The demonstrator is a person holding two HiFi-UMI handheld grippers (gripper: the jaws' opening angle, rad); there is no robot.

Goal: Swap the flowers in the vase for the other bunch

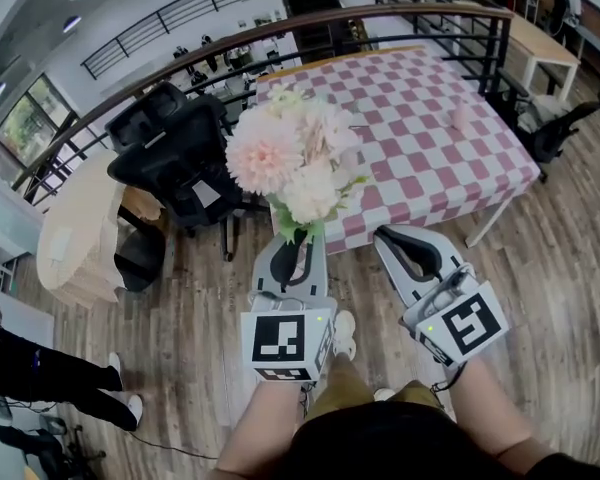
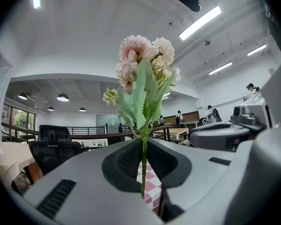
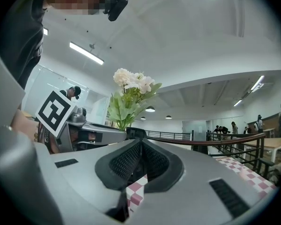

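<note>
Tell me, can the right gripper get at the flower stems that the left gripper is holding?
Probably yes. The right gripper is beside the left gripper with nothing between, and the stems rise free above the left jaws. The right jaws are shut and must open first.

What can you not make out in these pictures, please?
- Head view: pale thing on the checked table, too small to name; no vase recognisable.
- Head view: part of the table, hidden behind the flowers in the left tool.
- Right gripper view: table largely covered by the right tool.
</note>
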